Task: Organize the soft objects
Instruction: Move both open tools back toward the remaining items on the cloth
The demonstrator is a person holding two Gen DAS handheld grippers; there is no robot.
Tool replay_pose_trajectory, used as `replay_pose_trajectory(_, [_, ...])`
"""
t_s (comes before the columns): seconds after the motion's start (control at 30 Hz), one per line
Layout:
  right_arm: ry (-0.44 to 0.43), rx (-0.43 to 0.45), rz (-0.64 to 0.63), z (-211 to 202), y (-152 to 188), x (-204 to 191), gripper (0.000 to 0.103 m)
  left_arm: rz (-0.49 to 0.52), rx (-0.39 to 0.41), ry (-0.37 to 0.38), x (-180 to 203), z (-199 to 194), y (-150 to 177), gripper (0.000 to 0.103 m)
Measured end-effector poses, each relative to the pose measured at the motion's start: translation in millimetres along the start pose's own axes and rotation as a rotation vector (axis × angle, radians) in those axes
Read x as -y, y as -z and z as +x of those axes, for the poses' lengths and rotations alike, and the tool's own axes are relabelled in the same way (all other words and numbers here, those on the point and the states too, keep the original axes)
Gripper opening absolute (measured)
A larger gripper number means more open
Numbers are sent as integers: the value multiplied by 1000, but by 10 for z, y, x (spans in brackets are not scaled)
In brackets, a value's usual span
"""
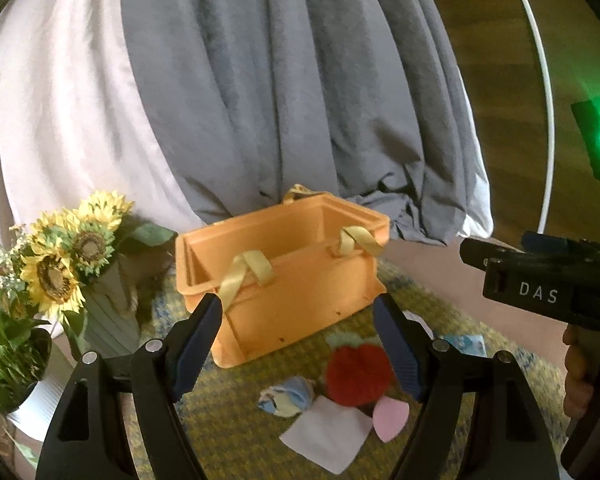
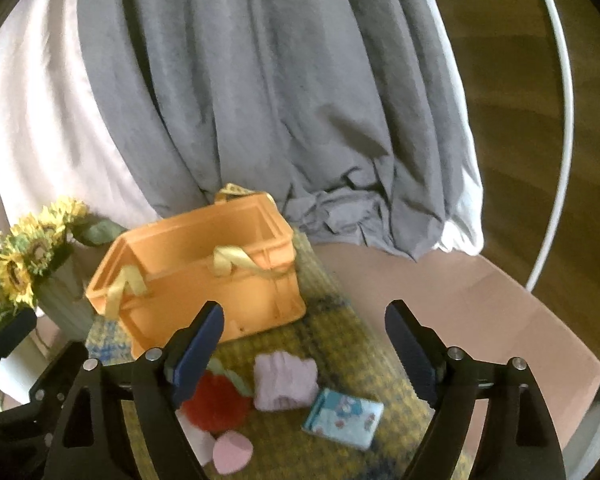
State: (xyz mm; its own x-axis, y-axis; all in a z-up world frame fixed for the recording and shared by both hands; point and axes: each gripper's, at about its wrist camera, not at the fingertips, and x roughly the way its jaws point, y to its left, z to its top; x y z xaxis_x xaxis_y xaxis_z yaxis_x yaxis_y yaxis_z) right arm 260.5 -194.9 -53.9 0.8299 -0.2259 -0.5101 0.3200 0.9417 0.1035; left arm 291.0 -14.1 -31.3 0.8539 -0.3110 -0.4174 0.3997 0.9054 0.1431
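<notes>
Between your left tool's (image 1: 298,344) blue pads sits the red fluffy pompom (image 1: 358,374), round and shaggy, with a pale green tuft at its 11 o'clock. At its 7 o'clock lies a small bundled cloth (image 1: 288,395) in blue, white and yellow; at 6 o'clock a flat white square cloth (image 1: 326,434), and beside that a pink teardrop sponge (image 1: 390,418). From your right tool's (image 2: 304,344) camera, a folded lilac cloth (image 2: 286,380) lies at the pompom's 3 o'clock, and a light-blue printed packet (image 2: 344,416) at 4 o'clock. All rest on a yellow woven mat (image 1: 228,412) on the tabletop (image 2: 480,312). At 12 o'clock stands the orange crate (image 1: 284,268), open-topped, with yellow ribbon handles. Sunflowers (image 1: 60,256) in a ribbed vase stand at its 9 o'clock; grey and white curtains (image 1: 260,80) hang behind. Both of your tools are spread wide apart, gripping nothing.
</notes>
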Motion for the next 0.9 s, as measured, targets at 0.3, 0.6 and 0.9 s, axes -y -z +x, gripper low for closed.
replay_pose_trajectory(0.3, [30, -73, 25, -26, 248, 76, 86, 22, -61, 68, 93, -7, 197, 79])
replay_pose_trajectory(0.6, [50, -131, 15, 5, 452, 145, 86, 44, -120, 109, 224, 50, 385, 79])
replay_pose_trajectory(0.9, [56, -188, 8, 138, 628, 239, 86, 53, -197, 147, 382, 206, 636, 79])
